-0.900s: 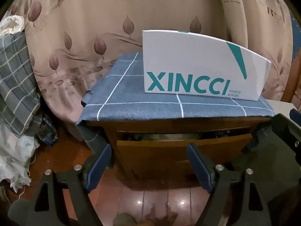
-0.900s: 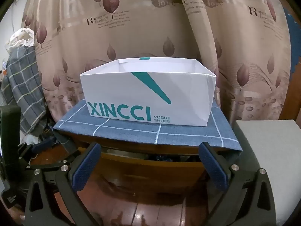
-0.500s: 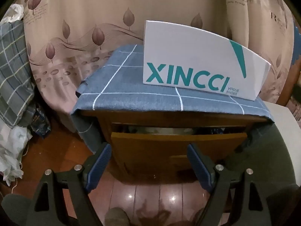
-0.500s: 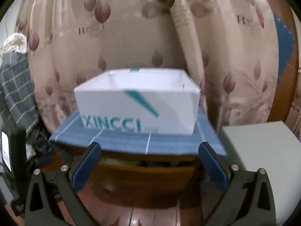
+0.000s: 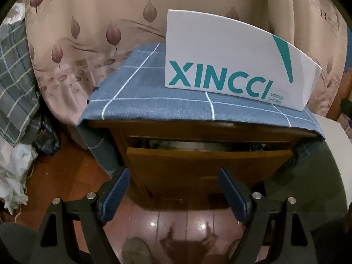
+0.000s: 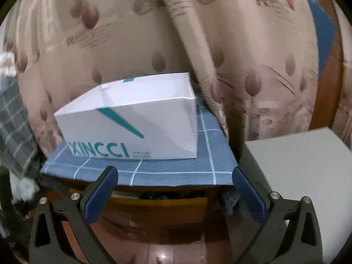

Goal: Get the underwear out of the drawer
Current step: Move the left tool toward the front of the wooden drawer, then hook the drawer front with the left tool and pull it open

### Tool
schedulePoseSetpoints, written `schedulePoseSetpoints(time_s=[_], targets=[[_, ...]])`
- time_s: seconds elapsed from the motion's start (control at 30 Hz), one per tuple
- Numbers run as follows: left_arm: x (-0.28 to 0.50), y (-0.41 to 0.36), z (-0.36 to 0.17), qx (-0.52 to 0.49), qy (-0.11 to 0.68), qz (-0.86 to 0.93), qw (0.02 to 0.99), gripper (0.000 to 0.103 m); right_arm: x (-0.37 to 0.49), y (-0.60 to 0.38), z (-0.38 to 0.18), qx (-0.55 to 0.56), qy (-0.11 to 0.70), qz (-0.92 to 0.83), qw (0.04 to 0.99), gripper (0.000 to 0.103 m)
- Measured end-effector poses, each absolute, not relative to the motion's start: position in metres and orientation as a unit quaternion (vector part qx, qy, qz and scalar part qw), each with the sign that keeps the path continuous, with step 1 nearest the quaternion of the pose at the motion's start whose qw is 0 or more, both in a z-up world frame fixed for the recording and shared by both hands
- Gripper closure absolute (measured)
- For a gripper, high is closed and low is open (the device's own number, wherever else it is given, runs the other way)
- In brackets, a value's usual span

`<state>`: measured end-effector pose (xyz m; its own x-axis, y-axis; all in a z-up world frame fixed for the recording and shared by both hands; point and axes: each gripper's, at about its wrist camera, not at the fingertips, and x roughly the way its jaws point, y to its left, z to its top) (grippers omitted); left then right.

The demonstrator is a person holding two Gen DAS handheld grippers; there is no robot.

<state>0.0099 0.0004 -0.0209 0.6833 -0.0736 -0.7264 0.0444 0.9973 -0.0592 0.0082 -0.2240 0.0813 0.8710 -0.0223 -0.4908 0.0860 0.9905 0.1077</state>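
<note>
A wooden nightstand has its top drawer (image 5: 209, 165) pulled partly out; it also shows in the right wrist view (image 6: 158, 206). Dark and pale fabric (image 5: 187, 146) shows in the gap above the drawer front; I cannot tell which piece is underwear. A dark bundle (image 6: 154, 195) shows in the same gap from the right. My left gripper (image 5: 173, 183) is open and empty, in front of the drawer front. My right gripper (image 6: 173, 187) is open and empty, higher, at the level of the nightstand's top edge.
A blue checked cloth (image 5: 143, 101) covers the nightstand top, with an open white XINCCI shoe box (image 5: 231, 66) on it, which also shows from the right (image 6: 132, 127). Leaf-print curtain behind. Plaid fabric (image 5: 15, 83) at left. A grey block (image 6: 297, 165) at right. Glossy wood floor (image 5: 176, 224).
The left gripper has moved closer to the drawer front. The right gripper has risen and swung right, so the box's inside now shows. Both stay open.
</note>
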Motion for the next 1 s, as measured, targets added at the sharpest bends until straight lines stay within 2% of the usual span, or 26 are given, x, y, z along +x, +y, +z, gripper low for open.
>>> schedulePoseSetpoints(time_s=[0.37, 1.0], targets=[[0.028, -0.012, -0.035, -0.054, 0.414, -0.023, 0.908, 0.018, 0.005, -0.230, 0.084, 0.073, 0.249, -0.026, 0.965, 0.000], [0.077, -0.001, -0.089, -0.209, 0.448, 0.011, 0.869, 0.018, 0.006, -0.244, 0.081, 0.099, 0.256, -0.022, 0.961, 0.000]])
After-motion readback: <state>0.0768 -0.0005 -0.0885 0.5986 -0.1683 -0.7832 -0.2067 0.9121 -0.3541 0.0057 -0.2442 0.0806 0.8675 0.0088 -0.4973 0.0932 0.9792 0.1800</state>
